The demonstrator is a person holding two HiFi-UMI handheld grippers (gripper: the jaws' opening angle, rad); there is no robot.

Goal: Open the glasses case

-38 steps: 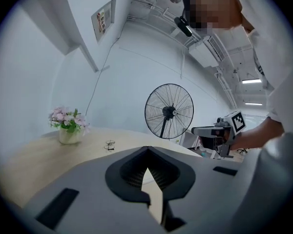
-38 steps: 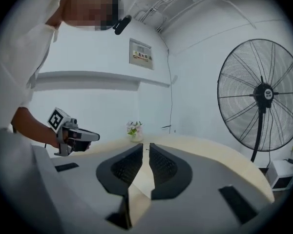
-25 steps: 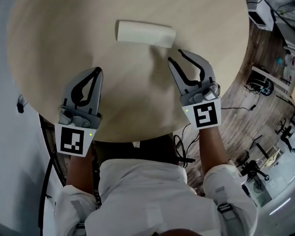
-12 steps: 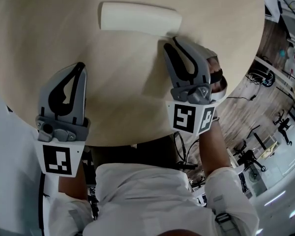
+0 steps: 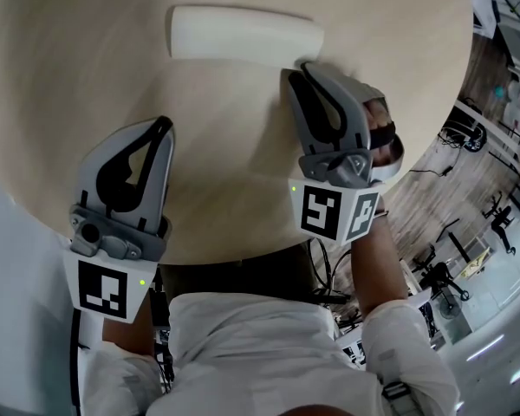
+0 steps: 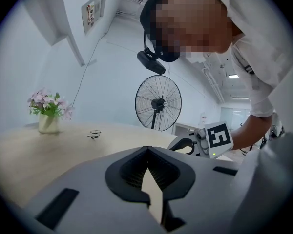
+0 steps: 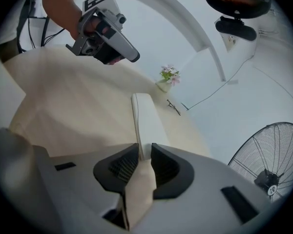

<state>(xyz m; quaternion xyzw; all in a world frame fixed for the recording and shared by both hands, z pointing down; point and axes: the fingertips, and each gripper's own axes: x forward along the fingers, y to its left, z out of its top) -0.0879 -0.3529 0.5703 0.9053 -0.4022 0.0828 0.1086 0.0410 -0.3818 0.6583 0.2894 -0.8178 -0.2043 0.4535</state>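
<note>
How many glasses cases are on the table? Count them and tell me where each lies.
1. The glasses case lies on the table, just beyond the right gripper; no other shows.

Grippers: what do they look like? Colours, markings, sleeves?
Grey plastic shells on the left gripper and right gripper, black ribbed lining inside each claw. Each carries a white cube with black square markers and a small green light. The person wears white sleeves.
</note>
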